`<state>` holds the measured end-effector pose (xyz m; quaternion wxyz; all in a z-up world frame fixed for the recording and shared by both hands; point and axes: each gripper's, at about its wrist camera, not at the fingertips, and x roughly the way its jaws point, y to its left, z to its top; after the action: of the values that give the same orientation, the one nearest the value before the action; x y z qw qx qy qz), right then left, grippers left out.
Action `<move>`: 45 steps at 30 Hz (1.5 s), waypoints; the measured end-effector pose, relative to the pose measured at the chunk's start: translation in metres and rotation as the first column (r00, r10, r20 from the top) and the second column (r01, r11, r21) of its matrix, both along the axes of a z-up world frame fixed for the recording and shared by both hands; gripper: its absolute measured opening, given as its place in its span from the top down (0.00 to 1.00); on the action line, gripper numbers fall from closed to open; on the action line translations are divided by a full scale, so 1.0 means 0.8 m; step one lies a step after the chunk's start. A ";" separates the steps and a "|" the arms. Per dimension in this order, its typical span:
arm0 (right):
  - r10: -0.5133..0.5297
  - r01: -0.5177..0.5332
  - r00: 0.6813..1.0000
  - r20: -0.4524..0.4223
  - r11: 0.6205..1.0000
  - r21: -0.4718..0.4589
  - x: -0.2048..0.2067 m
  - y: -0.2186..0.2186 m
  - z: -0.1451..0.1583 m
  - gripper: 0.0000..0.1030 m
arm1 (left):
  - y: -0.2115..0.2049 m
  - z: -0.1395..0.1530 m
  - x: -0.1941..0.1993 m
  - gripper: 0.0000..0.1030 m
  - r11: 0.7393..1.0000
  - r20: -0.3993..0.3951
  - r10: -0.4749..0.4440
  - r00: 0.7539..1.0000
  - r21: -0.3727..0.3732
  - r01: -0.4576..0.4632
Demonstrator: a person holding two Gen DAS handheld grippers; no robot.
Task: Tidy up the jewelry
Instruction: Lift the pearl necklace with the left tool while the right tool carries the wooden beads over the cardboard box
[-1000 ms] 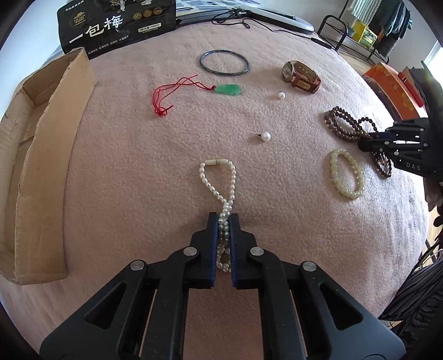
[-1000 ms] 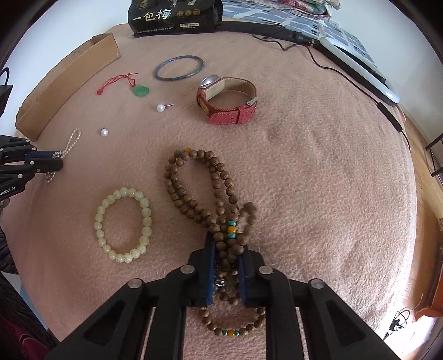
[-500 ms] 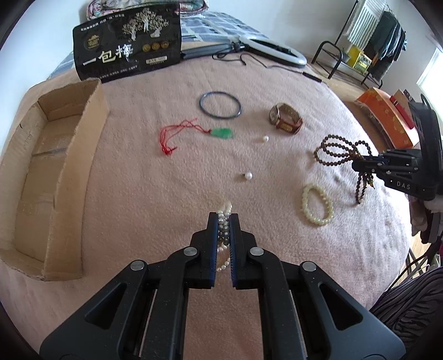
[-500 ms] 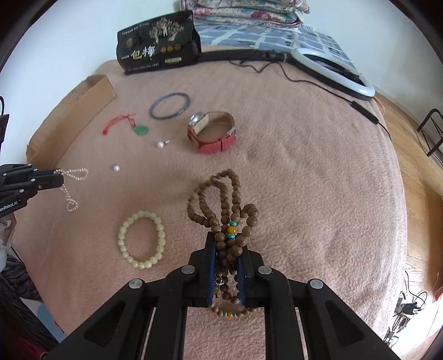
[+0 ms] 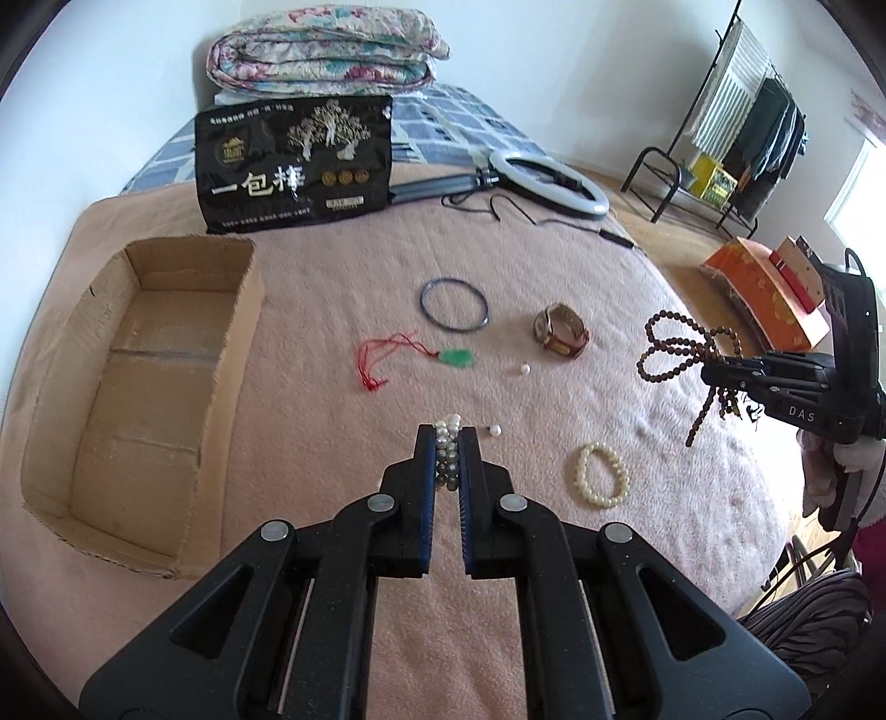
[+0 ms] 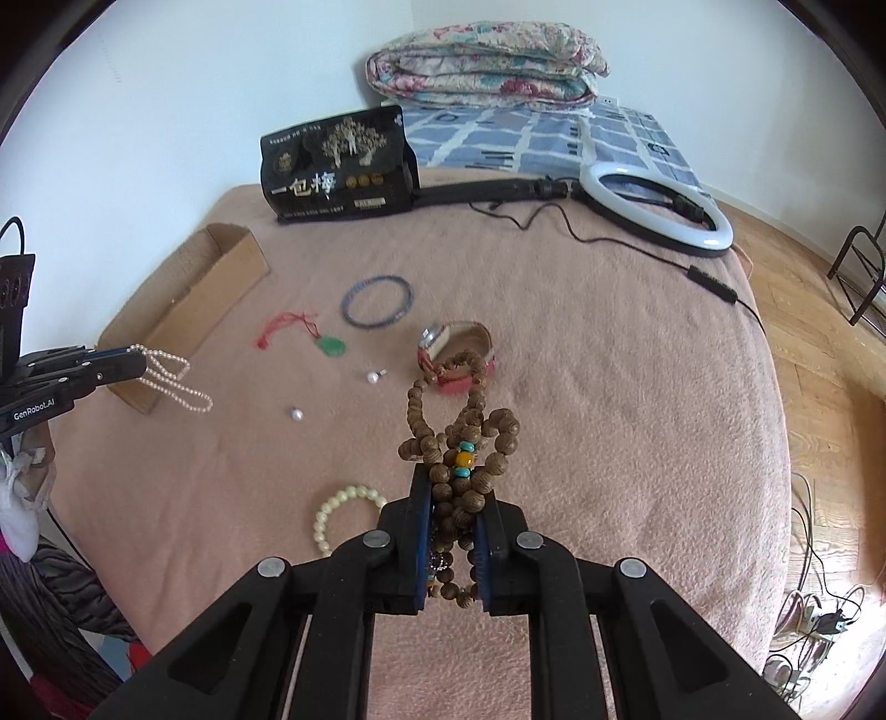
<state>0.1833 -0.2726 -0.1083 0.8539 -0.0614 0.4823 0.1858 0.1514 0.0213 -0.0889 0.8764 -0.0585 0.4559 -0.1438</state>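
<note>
My left gripper (image 5: 447,437) is shut on a white pearl strand (image 5: 448,443) and holds it lifted above the pink blanket; from the right wrist view the strand (image 6: 174,382) hangs from it. My right gripper (image 6: 453,487) is shut on a brown wooden bead necklace (image 6: 459,432), also lifted; it shows at the right of the left wrist view (image 5: 681,349). An open cardboard box (image 5: 138,376) lies at the left. On the blanket lie a cream bead bracelet (image 5: 602,474), a blue bangle (image 5: 454,304), a jade pendant on red cord (image 5: 457,358), a watch (image 5: 560,330) and two loose pearls (image 5: 494,430).
A black packaged bag (image 5: 293,166) stands at the back of the bed. A ring light (image 5: 548,183) with its cable lies at the back right. A folded quilt (image 5: 326,50) sits behind. An orange box (image 5: 764,288) is on the floor at the right.
Both grippers have risen from the blanket, lifting the pearl strand and the wooden bead necklace clear of it. The view now takes in the whole bed.
</note>
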 end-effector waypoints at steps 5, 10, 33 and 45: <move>0.005 -0.005 1.000 0.015 1.000 0.029 0.002 0.013 0.019 0.90 | 0.018 0.021 -0.002 0.95 1.000 0.042 0.024 0.999 -0.012 -0.024; 0.021 -0.023 0.999 0.037 0.998 0.056 0.003 0.040 0.039 0.90 | 0.040 0.042 -0.004 0.95 0.998 0.082 0.058 0.995 -0.022 -0.056; 0.182 -0.193 0.980 0.084 0.970 0.151 0.027 0.240 0.081 0.90 | 0.186 0.073 -0.015 0.95 0.972 0.162 0.236 0.958 -0.032 -0.234; 0.233 -0.240 0.971 0.057 0.951 0.195 0.046 0.338 0.068 0.90 | 0.240 0.055 -0.011 0.95 0.956 0.146 0.292 0.945 -0.037 -0.290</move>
<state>0.2203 -0.0018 -0.0540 0.8352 -0.0354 0.4359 0.3335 0.1426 0.2137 -0.0448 0.9194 -0.1208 0.3738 -0.0205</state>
